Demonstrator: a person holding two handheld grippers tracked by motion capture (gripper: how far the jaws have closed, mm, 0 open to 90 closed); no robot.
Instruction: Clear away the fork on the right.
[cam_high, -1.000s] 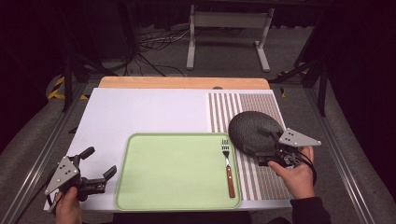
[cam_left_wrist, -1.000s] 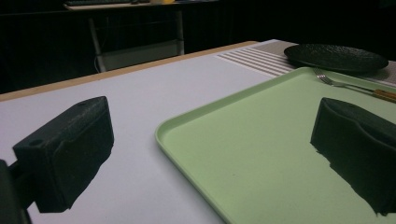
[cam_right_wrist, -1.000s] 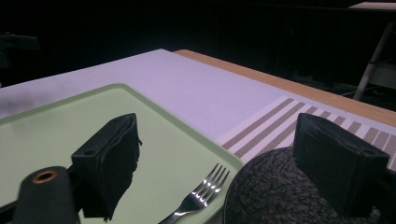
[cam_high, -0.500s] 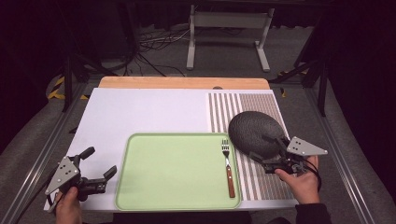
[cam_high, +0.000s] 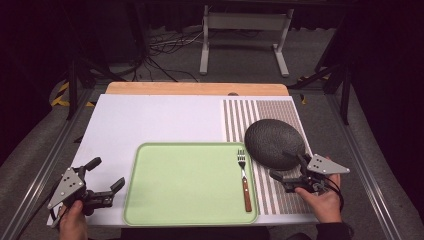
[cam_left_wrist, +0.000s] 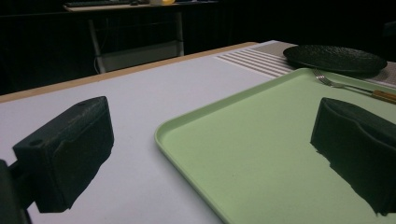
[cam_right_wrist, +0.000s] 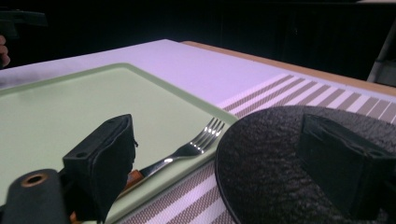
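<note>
Our right gripper (cam_high: 289, 173) has drawn back toward us and sunk to the striped placemat (cam_high: 280, 195) over the last second; its 2 jaws stand apart, gripping nothing. The black textured plate (cam_high: 272, 142) lies just ahead of it, its near rim beside the far jaw, and the wooden-handled fork (cam_high: 244, 180) rests on the green tray (cam_high: 185, 185) beyond the other jaw. We judge the plate released there. Our left gripper (cam_high: 107, 180) waits open beside the tray.
</note>
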